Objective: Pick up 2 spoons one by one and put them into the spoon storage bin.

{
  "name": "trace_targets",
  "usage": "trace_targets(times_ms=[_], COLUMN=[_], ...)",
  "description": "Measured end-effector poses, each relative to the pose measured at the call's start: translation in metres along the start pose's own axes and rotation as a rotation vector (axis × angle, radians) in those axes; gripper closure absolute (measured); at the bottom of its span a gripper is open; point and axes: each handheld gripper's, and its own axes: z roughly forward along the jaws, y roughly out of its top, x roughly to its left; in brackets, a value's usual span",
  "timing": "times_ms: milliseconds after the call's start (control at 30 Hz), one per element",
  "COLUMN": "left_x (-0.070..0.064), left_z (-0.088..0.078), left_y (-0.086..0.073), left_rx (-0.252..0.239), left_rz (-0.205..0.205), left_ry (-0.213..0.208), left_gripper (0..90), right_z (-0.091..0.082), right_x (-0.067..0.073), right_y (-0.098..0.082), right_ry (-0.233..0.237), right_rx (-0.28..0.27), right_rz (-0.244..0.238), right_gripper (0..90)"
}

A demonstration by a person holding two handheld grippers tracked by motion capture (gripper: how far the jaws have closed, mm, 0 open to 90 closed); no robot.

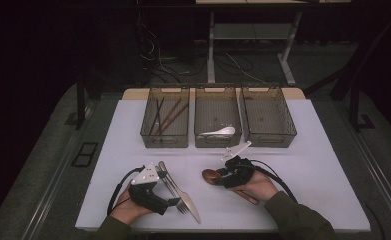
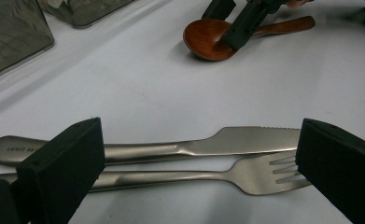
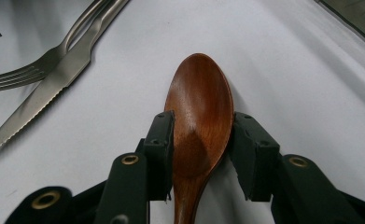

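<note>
Wooden spoon point(image 3: 200, 116) clamped at bowl between right gripper point(image 3: 202, 154) fingers, lower center of frame, resting on counter point(image 3: 311, 84). Left gripper point(image 2: 194, 172) fingers apart, straddling fork point(image 2: 245, 175) and knife point(image 2: 208, 144).

Dim overall – dark surroundings, soft shadows, close views slightly blurred.

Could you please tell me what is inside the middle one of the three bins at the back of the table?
In the middle bin lies a white spoon, near the front wall. The rest of its floor looks bare; the tinted front wall blurs the lowest strip.
</note>
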Motion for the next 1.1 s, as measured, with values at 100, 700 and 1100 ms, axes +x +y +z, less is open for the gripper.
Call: trace_targets(times_ms=[100, 700, 1100], left_x=[0.0, 0.0, 0.0], left_z=[0.0, 0.0, -0.001], left_y=[0.0, 0.0, 0.0], left_rx=[-0.001, 0.001, 0.0], left_rz=[-0.001, 0.002, 0.002], left_ry=[-0.001, 0.0, -0.001], left_gripper=[0.7, 0.7, 0.7], right_z=[0.0, -0.004, -0.014], right_x=[0.001, 0.007, 0.005], right_y=[0.0, 0.005, 0.007], right_ry=[0.007, 0.035, 0.014], right_rx=[0.003, -0.028, -0.035], right_rz=[-0.001, -0.027, -0.036], right_gripper=[64.6, 84.5, 84.8])
